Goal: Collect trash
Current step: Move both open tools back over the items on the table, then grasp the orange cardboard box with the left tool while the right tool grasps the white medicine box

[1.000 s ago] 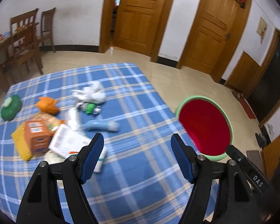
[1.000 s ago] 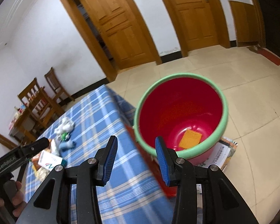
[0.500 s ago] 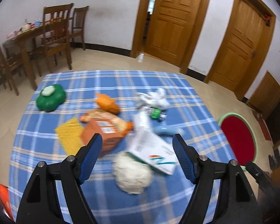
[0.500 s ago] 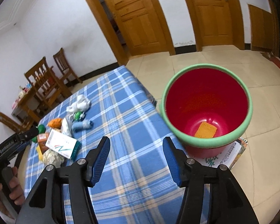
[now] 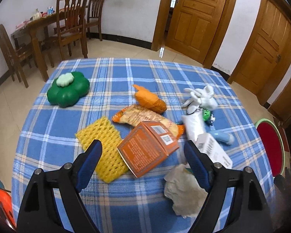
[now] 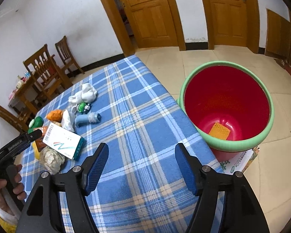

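Note:
My left gripper hovers over the trash on the blue plaid table, jaws opening, nothing pressed between them. Below it lie an orange box, a yellow foam net, a crumpled paper wad, a snack wrapper and a white carton. My right gripper hangs above the table's near right part, jaws opening and empty. The red bin with a green rim stands on the floor to its right, holding an orange-yellow piece.
A green clover-shaped toy, an orange cloth, white socks, a small green toy and a blue tube also lie on the table. Wooden chairs stand behind. A hand holds the left gripper's handle.
The left gripper swung left from the bin side to over the trash pile and widened. The right gripper's jaws spread apart and it shifted left, away from the bin, over the table.

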{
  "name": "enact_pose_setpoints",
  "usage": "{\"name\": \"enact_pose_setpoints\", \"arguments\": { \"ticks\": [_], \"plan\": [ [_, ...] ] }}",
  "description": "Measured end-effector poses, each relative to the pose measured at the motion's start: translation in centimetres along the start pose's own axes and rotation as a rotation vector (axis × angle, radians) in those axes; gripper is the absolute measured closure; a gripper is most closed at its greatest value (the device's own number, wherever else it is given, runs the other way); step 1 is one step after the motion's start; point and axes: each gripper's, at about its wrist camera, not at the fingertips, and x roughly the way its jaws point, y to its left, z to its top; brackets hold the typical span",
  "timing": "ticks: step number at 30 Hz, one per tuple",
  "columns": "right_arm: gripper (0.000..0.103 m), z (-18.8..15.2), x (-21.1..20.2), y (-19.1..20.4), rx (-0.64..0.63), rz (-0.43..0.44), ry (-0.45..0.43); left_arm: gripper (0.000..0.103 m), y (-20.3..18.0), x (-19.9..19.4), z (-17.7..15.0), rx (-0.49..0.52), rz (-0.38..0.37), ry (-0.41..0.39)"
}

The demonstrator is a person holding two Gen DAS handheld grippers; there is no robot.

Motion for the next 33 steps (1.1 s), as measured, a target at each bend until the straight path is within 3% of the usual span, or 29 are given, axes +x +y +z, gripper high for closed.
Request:
{"name": "enact_pose_setpoints", "arguments": {
  "ticks": [6, 8, 9, 13, 33],
  "plan": [
    [0.031, 0.1, 0.9, 1.1, -0.028, 0.002, 0.026, 0.018, 0.7, 1.3, -0.2, -0.03, -0.063, 0.01],
    [0.031, 0.1, 1.2, 1.6, -0.04, 0.009, 0.032, 0.023, 0.9, 1.3, -0.3, -0.037, -0.089, 0.002],
    [0.031, 0.2, 1.4, 1.8, -0.046, 0.013, 0.037, 0.031, 0.8, 1.3, -0.2, -0.04, -0.098, 0.002],
    [0.031, 0.3, 2.3, 2.8, -0.056, 0.044, 0.069, 0.031, 1.3, 1.0, -0.2, -0.063, -0.125, -0.005],
    [0.028, 0.4, 7.6, 10.1, -0.351, 0.117, 0.179, 0.031, 4.5, -4.4, -1.7, -0.129, -0.077, -0.072]
  ]
}}
